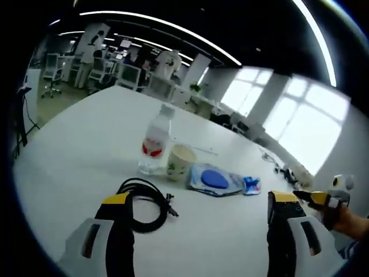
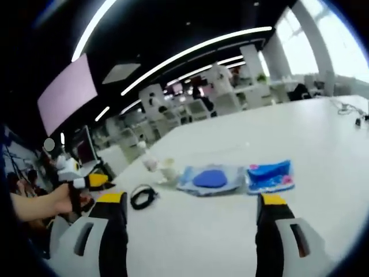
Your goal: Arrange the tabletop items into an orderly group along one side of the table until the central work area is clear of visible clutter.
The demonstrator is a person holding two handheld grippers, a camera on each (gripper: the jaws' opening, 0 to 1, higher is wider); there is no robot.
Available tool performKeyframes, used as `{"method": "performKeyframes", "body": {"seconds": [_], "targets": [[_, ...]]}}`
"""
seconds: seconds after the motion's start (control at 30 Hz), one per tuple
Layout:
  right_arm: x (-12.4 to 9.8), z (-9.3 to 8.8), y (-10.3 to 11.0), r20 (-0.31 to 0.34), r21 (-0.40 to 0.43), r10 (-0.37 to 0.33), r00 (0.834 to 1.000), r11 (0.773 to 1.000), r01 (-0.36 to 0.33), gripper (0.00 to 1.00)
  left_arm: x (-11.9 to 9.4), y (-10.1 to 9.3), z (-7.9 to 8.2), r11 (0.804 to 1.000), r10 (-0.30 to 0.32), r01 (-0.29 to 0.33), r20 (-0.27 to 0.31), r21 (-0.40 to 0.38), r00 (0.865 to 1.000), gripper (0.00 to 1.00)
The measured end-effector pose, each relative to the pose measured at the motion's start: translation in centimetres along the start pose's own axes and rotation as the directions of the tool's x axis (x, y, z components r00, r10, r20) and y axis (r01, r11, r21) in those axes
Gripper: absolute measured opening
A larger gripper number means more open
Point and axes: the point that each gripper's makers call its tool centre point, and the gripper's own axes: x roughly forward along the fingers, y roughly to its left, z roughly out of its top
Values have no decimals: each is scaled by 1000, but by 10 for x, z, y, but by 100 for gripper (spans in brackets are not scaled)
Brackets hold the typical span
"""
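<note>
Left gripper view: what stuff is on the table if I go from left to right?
Black cable → water bottle → paper cup → clear packet with the blue disc → small blue packet.

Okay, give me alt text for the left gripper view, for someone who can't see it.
A white table holds a row of items: a coiled black cable, a clear water bottle, a paper cup, a blue-patterned wipes pack and a small blue packet. The left gripper hovers open in front; the right gripper enters at right.
</note>
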Motion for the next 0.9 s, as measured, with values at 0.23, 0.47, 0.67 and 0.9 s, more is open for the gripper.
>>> {"method": "performKeyframes", "body": {"seconds": [0.23,0.47,0.67,0.9], "targets": [[1,1,2,15,33,-14,1000,999,14,87,-6,14,3,1000,13,-13,-8,8,1000,95],[0,1,3,40,83,-28,999,996,25,87,-7,21,5,1000,17,-17,-13,19,1000,94],[0,1,6,22,43,-34,999,999,33,86,-6,36,5,999,39,-39,-20,12,999,93],[5,-10,18,-43,-41,-11,999,999,9,86,-3,47,8,998,57,-57,-21,6,998,92]]}}
